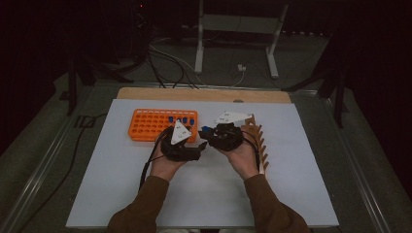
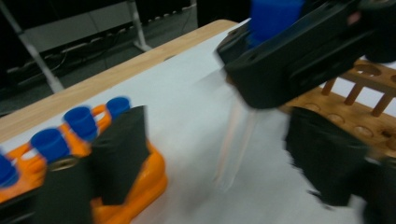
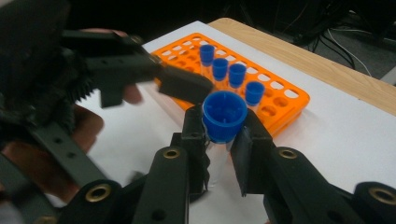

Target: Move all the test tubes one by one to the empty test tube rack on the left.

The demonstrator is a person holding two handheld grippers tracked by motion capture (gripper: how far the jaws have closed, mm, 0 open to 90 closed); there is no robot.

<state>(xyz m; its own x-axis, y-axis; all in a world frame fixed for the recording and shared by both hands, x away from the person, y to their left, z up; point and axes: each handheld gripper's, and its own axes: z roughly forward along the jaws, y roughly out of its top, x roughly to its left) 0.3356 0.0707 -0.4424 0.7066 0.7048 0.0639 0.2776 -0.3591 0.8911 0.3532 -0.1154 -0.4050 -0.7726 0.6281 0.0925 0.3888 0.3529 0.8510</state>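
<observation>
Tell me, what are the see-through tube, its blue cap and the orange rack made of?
The tube looks like clear plastic, maybe glass: you see through it. Its blue cap seems matte moulded plastic, with ribs inside. The orange rack looks like smooth, slightly shiny plastic with a grid of holes.

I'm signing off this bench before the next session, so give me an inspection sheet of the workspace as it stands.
Surface: white sheet over a wooden table.
Job's things: clear tube with blue cap; orange rack with four blue-capped tubes along one edge; wooden rack at the right.
Clutter: nothing seen.
Grippers: right gripper shut on the tube just under its cap, tube upright; left gripper close beside it, jaws apart, holding nothing.
Cables: one trails from the left gripper; more lie on the floor behind the table.
Surroundings: dark room, white frame legs beyond the table.
</observation>
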